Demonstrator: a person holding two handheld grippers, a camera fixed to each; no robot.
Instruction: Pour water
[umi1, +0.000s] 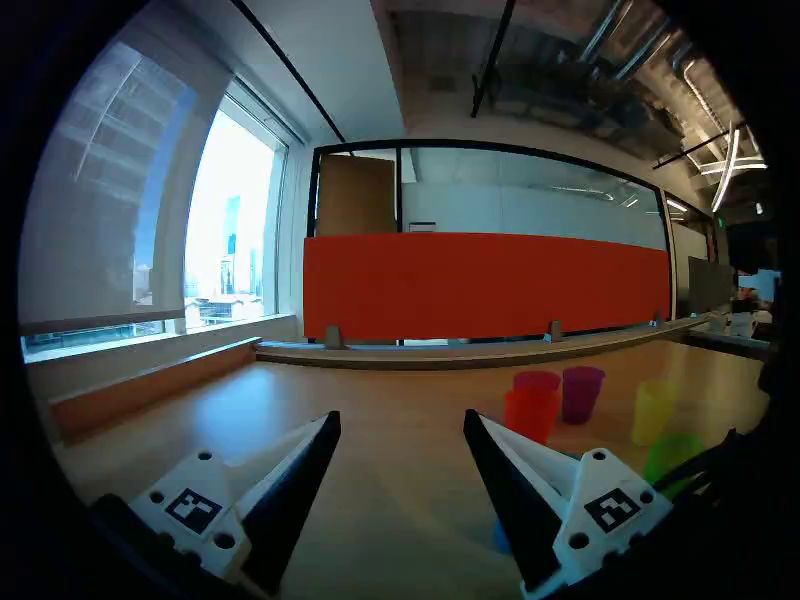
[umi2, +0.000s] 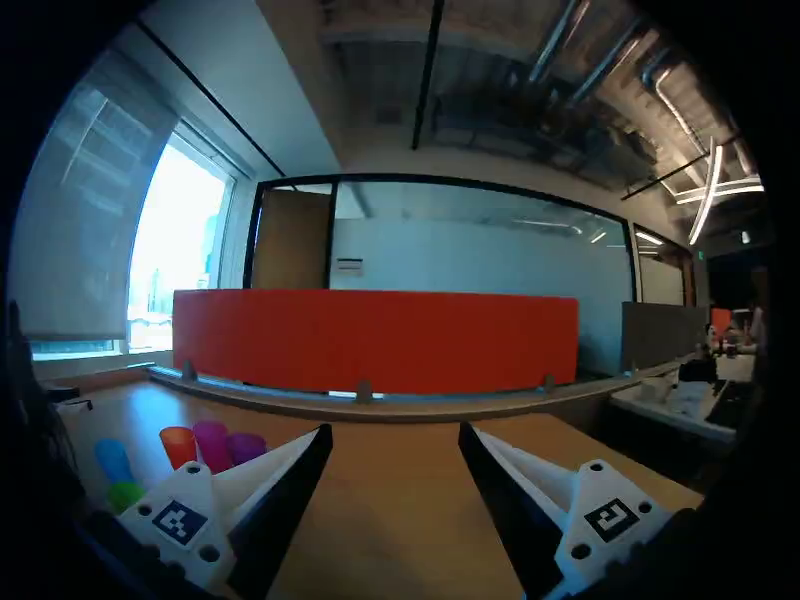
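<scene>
As the left gripper (umi1: 401, 420) and the right gripper (umi2: 395, 430) hang wide open over a smooth, pale wooden counter (umi1: 400, 490), their tapered black fingers (umi1: 300, 480) holding and touching nothing, a cluster of translucent plastic tumblers stands ahead on the wood. In the left gripper view an orange tumbler (umi1: 529, 415), a magenta tumbler (umi1: 538, 380), a purple tumbler (umi1: 582, 392), a yellow tumbler (umi1: 655, 410) and a green tumbler (umi1: 672, 455) sit to the right of the fingers; whether any holds water cannot be told. A matte orange-red partition panel (umi1: 480, 285) backs the counter's far edge.
</scene>
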